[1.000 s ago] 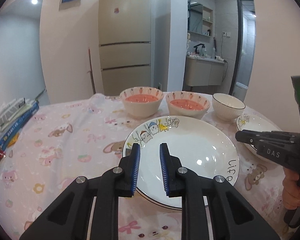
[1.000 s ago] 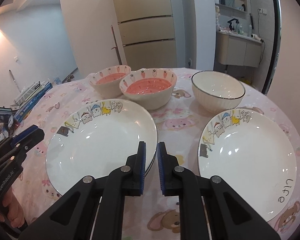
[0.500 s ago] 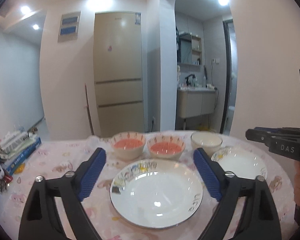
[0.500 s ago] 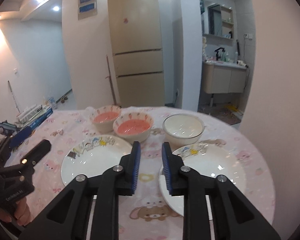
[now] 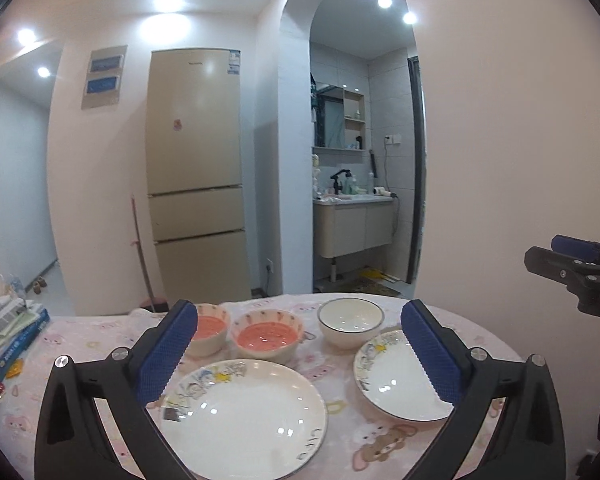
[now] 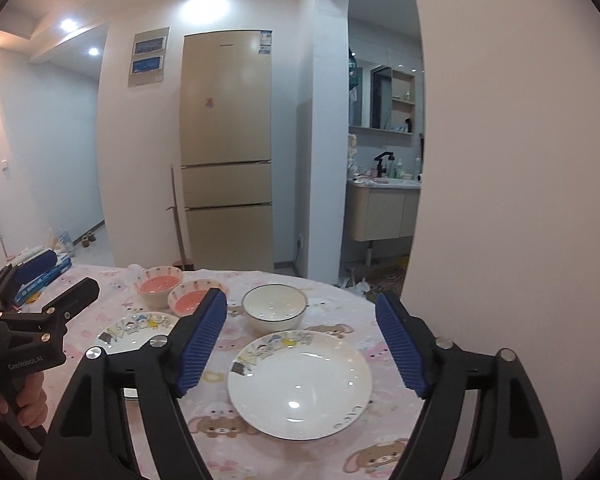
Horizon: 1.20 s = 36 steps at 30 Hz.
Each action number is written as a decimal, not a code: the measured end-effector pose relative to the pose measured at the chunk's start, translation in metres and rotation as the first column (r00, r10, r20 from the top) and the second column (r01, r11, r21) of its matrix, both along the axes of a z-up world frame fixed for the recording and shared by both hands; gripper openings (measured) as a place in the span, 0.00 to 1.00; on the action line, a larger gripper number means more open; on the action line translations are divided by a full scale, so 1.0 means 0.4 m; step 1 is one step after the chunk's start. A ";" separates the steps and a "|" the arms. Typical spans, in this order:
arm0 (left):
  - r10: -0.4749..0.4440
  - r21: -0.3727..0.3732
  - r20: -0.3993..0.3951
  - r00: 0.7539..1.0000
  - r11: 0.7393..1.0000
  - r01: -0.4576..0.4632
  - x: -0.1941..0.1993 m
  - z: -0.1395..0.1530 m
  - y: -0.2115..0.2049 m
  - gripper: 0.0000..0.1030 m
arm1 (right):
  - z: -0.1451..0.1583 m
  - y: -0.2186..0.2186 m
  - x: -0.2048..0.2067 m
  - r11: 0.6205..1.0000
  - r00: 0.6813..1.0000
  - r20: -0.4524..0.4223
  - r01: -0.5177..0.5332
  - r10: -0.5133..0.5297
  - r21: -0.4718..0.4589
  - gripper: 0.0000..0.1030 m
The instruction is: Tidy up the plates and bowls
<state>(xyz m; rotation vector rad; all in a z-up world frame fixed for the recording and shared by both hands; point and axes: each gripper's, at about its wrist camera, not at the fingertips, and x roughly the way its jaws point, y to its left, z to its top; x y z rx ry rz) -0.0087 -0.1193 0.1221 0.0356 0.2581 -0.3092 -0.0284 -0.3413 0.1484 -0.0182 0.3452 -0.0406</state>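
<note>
Two white cartoon-rimmed plates lie on the table, a left plate (image 5: pixel 244 416) (image 6: pixel 136 332) and a right plate (image 5: pixel 400 380) (image 6: pixel 300 384). Behind them stand two pink-lined bowls (image 5: pixel 268 336) (image 6: pixel 158 284) and a white bowl (image 5: pixel 350 322) (image 6: pixel 276 306). My left gripper (image 5: pixel 300 320) (image 6: pixel 74 272) hovers above and short of the left plate, its jaws opening wide with nothing between them. My right gripper (image 6: pixel 300 304) (image 5: pixel 542 250) hangs over the right plate, jaws also opening and empty.
The round table wears a pink cartoon cloth (image 5: pixel 80 344). A stack of books (image 5: pixel 8 332) sits at its left edge. A beige fridge (image 5: pixel 196 184) and a washroom archway stand behind; a plain wall closes the right side.
Both grippers have risen and drawn back from the plates, so the dishes look smaller and lower. Both went from shut to spread wide, the left first, then the right.
</note>
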 end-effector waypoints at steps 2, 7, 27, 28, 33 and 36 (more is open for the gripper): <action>-0.029 0.006 -0.020 0.999 1.000 0.030 0.015 -0.007 -0.020 1.00 | -0.017 -0.027 -0.001 0.999 0.999 -0.002 0.038 -0.038 0.006 0.74; -0.081 0.073 -0.045 0.996 0.994 0.085 0.048 -0.055 -0.099 1.00 | -0.095 -0.083 0.034 0.991 0.990 -0.051 0.132 -0.132 0.009 0.74; -0.158 0.102 -0.276 0.948 0.976 0.192 0.212 -0.259 -0.220 1.00 | -0.319 -0.174 0.191 0.975 0.965 -0.222 0.175 -0.141 0.139 0.66; -0.158 0.105 -0.299 0.941 0.975 0.197 0.223 -0.267 -0.222 1.00 | -0.324 -0.176 0.196 0.974 0.963 -0.232 0.176 -0.140 0.143 0.66; -0.141 0.136 -0.390 0.910 0.969 0.208 0.275 -0.300 -0.243 1.00 | -0.368 -0.187 0.226 0.969 0.948 -0.293 0.178 -0.122 0.173 0.65; -0.151 0.129 -0.425 0.892 0.966 0.225 0.289 -0.314 -0.253 1.00 | -0.398 -0.195 0.244 0.962 0.930 -0.351 0.185 -0.105 0.202 0.63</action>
